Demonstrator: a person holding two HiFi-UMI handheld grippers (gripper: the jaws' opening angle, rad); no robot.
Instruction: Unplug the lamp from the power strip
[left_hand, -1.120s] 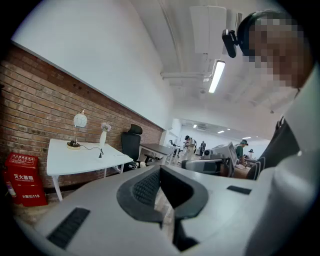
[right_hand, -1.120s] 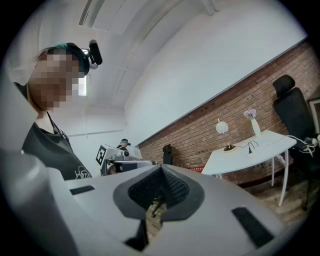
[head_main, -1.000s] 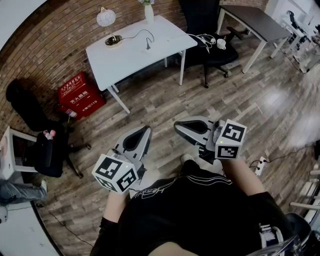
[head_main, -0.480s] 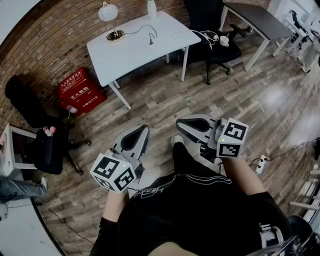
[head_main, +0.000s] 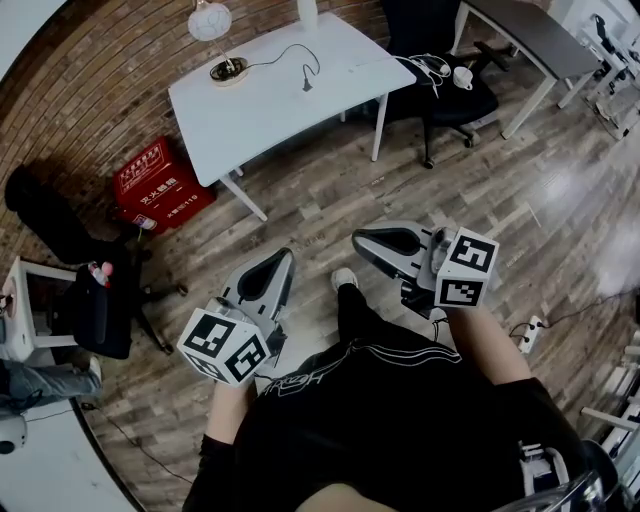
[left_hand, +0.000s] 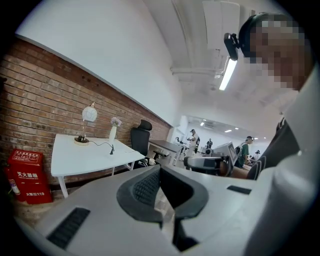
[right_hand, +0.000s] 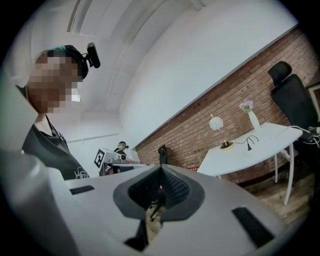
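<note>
The lamp (head_main: 210, 20) with a round white shade stands at the far left of the white table (head_main: 270, 110). Its black cord runs to a black plug (head_main: 307, 84) standing on the tabletop; I cannot make out the power strip under it. Both grippers hang over the wooden floor, well short of the table. My left gripper (head_main: 284, 260) is shut and empty. Beside it, my right gripper (head_main: 360, 240) is also shut and empty. The lamp (left_hand: 89, 114) and plug (left_hand: 112, 149) show far off beyond my left gripper (left_hand: 160, 168). My right gripper (right_hand: 160, 167) sees the lamp (right_hand: 216, 122) too.
A white vase (head_main: 307, 12) stands on the table. A red box (head_main: 160, 185) sits by the brick wall, with black chairs on the left (head_main: 95, 305) and behind the table (head_main: 440, 80). A dark desk (head_main: 530, 40) is beyond. A second power strip (head_main: 530, 335) lies on the floor at right.
The person has stepped forward, one foot now ahead between the grippers. The table has drawn a little nearer. Both grippers stay shut and keep their places in the view.
</note>
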